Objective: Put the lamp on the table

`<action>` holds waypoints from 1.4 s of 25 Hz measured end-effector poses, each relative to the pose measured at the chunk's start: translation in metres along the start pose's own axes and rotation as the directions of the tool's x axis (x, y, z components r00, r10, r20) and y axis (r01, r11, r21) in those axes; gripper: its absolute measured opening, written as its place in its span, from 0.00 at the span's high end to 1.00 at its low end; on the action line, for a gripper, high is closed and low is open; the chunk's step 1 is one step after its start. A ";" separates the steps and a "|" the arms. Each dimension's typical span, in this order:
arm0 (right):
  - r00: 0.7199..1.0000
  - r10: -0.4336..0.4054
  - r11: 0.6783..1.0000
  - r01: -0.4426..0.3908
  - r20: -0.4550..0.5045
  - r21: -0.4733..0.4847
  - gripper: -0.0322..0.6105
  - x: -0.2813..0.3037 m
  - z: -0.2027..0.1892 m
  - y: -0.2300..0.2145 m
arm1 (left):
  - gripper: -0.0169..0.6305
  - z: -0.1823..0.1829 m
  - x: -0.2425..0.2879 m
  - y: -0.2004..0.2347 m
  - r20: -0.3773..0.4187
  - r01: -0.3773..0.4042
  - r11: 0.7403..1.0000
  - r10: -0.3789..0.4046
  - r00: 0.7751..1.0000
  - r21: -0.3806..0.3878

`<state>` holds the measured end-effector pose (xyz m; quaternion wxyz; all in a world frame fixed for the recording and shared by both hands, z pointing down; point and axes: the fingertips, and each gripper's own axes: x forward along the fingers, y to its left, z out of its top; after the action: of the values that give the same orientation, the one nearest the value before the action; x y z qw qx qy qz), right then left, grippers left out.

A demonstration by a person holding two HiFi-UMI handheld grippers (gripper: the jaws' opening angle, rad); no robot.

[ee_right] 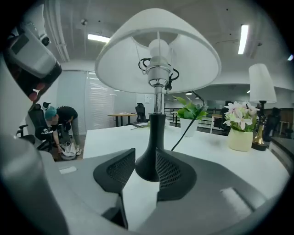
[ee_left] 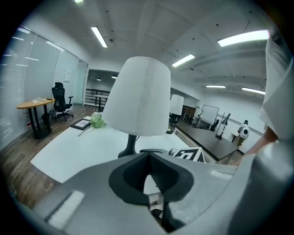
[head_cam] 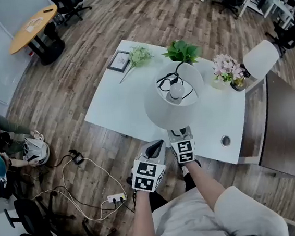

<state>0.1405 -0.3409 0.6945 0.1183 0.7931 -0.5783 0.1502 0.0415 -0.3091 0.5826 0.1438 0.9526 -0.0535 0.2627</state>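
The lamp with the white shade and the black foot [head_cam: 175, 104] stands on the white worktop [head_cam: 118, 110]. It is close to the edge nearest the person.

The right tool [ee_right: 145, 153] is open. Its two jaws are apart, and the lamp's black foot sits between their tips. There is a gap on the left side of the foot. The right jaw is very near the foot, but I cannot tell if it touches.

The left tool [ee_left: 149, 155] is closed. Its tips meet and there is nothing in it. It is just beside the right tool, at the near edge of the worktop, and the lamp is in front of it.

Farther back on the worktop are a green leafy plant in a pot [head_cam: 182, 51], a bunch of pink flowers in a vase [head_cam: 226, 69] and a dark picture frame [head_cam: 119, 61].
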 end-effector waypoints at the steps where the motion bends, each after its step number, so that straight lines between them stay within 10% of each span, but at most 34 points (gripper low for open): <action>1: 1.000 0.012 1.000 -0.012 0.003 -0.006 0.71 -0.003 0.001 -0.004 | 0.97 0.003 0.003 -0.002 0.007 -0.021 1.000 0.022 1.000 -0.015; 12: 0.977 0.200 0.979 -0.202 -0.069 -0.022 0.72 -0.065 -0.008 -0.033 | 0.97 0.022 0.044 -0.041 0.062 -0.236 0.947 0.254 0.965 -0.219; 25: 0.946 0.323 0.946 -0.323 0.040 -0.013 0.77 -0.085 0.044 -0.054 | 0.97 0.035 0.033 -0.057 0.044 -0.434 0.883 0.448 0.893 -0.177; 35: 0.938 0.343 0.939 -0.344 0.053 0.009 0.83 -0.106 0.056 -0.071 | 0.97 0.031 0.042 -0.072 0.050 -0.440 0.872 0.460 0.886 -0.215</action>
<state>0.1831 -0.2462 0.6014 0.0685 0.6845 -0.7093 0.1539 0.1055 -0.2511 0.5617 0.1697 0.9066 -0.3069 0.2346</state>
